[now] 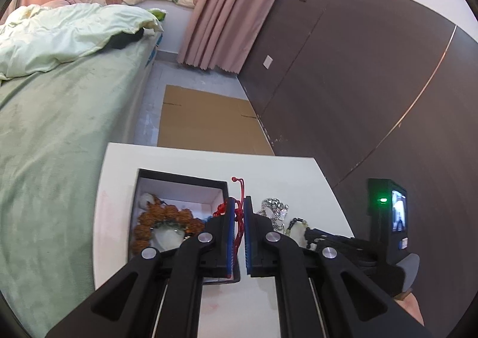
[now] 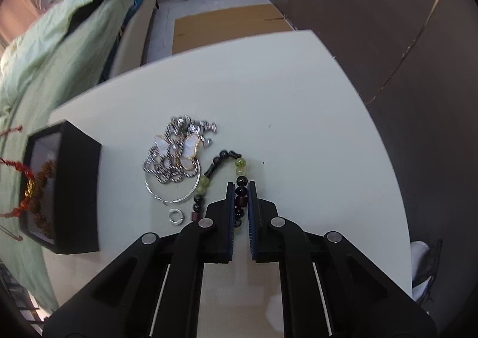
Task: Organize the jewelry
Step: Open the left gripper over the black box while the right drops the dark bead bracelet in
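Note:
My left gripper [image 1: 239, 203] is shut on a red knotted cord [image 1: 238, 218] and holds it above the right wall of the black jewelry box [image 1: 179, 178]. An orange bead bracelet [image 1: 167, 218] with a pale pendant lies inside the box. My right gripper [image 2: 241, 188] is shut on a dark and green bead bracelet [image 2: 239, 170] lying on the white table [image 2: 298, 128]. A pile of silver chains with a butterfly pendant [image 2: 176, 152], a silver bangle [image 2: 176, 191] and a small silver ring [image 2: 175, 216] lie to its left. The box [image 2: 77, 188] stands at the left.
A bed with green sheets [image 1: 59, 128] runs along the left. Brown cardboard [image 1: 206, 119] lies on the floor beyond the table. A dark wall [image 1: 358, 84] stands to the right. The right gripper's body with a lit screen [image 1: 388, 212] is at the right.

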`<state>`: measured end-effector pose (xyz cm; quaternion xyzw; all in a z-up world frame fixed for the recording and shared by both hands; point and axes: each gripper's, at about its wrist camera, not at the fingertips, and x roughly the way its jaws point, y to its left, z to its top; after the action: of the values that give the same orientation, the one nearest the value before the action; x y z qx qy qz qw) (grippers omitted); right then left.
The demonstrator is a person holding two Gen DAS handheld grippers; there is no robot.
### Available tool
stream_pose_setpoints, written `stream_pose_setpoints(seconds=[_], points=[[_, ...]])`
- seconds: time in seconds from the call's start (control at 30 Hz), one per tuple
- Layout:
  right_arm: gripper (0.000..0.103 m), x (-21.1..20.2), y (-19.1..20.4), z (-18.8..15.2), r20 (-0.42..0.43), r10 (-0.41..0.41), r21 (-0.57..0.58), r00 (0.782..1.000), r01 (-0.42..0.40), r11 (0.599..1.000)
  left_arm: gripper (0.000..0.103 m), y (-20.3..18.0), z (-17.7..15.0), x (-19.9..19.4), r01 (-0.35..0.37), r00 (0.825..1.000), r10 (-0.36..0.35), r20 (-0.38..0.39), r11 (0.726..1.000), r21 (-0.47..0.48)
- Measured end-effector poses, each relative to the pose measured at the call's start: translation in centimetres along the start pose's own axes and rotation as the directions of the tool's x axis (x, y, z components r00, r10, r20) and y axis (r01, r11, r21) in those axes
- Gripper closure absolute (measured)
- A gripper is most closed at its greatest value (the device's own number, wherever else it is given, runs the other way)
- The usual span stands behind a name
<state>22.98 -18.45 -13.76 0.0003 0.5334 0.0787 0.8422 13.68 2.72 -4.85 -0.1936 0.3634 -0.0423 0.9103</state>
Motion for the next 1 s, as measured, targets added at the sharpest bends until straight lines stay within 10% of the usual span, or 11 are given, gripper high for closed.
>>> stream_pose_setpoints(seconds=[0.67,0.73,0.83,1.0], points=[[0.094,-9.1,2.6,-1.4,0.217,0.336,0.005,0.916,-0.345,0.938,0.098,2.6,-0.9,-0.5,-0.023,0.998,0.019,-0.057,0.998,-0.057],[0.094,-9.5,3.3,-1.3,0.227,0.365,-0.005,0.903,-0.374,0.928,0.092,2.9,-0.8,-0.4,-0.024,0.998,0.021,-0.06,0.998,-0.066],[0.094,-9.8,4.2,-1.3,0.239,0.404,-0.019,0.883,-0.412,0.911,0.055,3.5,-0.4,-1.3,-0.037,0.999,0.035,-0.019,0.996,-0.085],[0.094,-10.2,5.3,-1.4,0.245,0.484,-0.037,0.84,-0.491,0.87,0.054,4.1,0.1,-2.3,-0.048,0.999,0.049,0.009,0.994,-0.101]])
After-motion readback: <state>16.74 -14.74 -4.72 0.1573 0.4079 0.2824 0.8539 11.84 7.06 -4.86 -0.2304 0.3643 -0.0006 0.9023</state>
